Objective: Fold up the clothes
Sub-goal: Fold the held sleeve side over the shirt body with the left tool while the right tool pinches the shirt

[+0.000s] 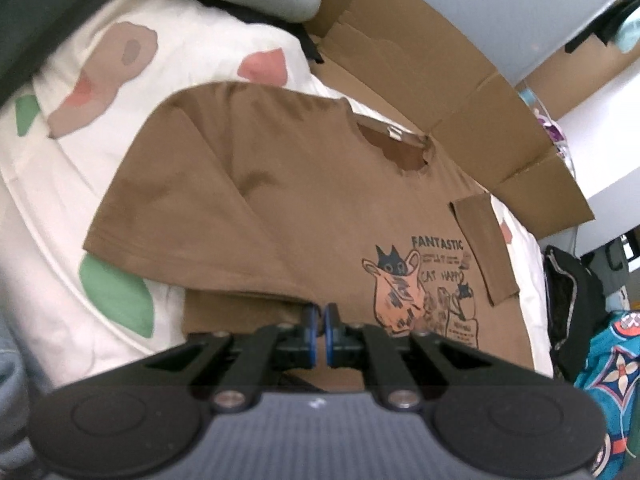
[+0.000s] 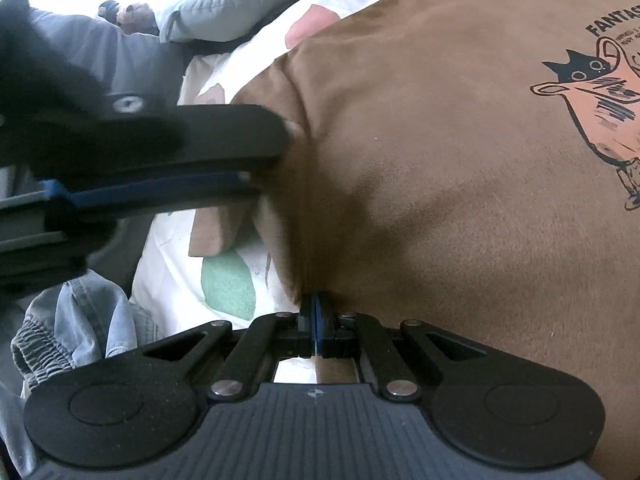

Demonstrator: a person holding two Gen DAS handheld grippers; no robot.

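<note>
Presently we log: brown cotton cat-print T-shirt (image 1: 304,200) flat on floral white quilt (image 1: 192,48) | left gripper (image 1: 320,320) clenched on its edge | right gripper (image 2: 315,320) pinching its hem.

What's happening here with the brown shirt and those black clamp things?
A person is folding a brown cat-print T-shirt spread on a floral bedsheet, using a handheld tool in each hand. The right tool is shut on the shirt's edge. The left tool has its fingers almost together at the fabric near the sleeve; whether it actually pinches cloth is hard to tell. The far sleeve is already folded in. Flattened cardboard lies beyond the shirt.
</note>
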